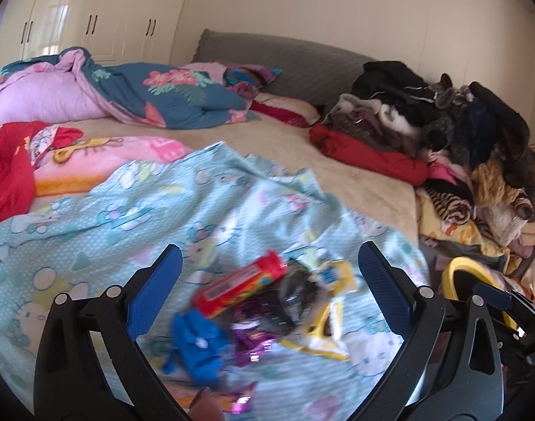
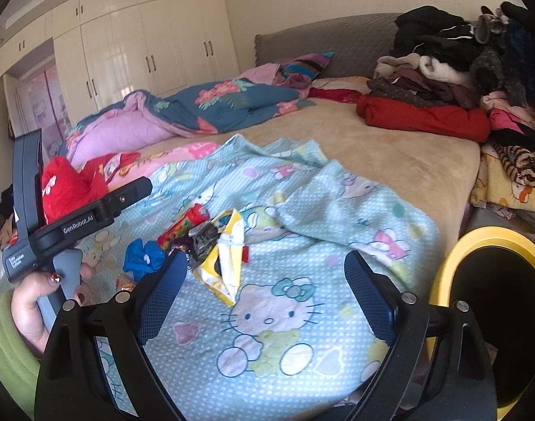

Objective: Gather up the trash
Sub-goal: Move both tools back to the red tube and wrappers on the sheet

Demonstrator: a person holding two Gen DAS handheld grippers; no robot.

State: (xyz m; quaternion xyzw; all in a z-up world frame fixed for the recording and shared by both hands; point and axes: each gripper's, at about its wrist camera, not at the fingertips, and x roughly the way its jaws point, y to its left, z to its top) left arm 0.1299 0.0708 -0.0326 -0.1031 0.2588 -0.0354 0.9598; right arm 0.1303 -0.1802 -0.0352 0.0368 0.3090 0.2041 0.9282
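Bed: light-blue cartoon sheet (image 2: 302, 315) near; floral quilt (image 2: 215, 105) far left; clothes pile (image 2: 443, 70) far right; grey headboard (image 2: 337, 42); cream wardrobe (image 2: 144, 45) beyond.

Cream wardrobe (image 2: 144, 56), grey headboard (image 2: 337, 40), beige bed (image 2: 390, 151).

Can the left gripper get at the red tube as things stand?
Probably yes. The left gripper has its jaws open with the red tube lying between them on the blanket; wrappers crowd its near side, but nothing covers it.

We see a soft printed light-blue cotton sheet (image 2: 302, 217), crinkly glossy yellow-white foil wrapper (image 2: 225, 263), shiny red plastic tube (image 2: 183, 226), glossy cream wardrobe doors (image 2: 127, 52).
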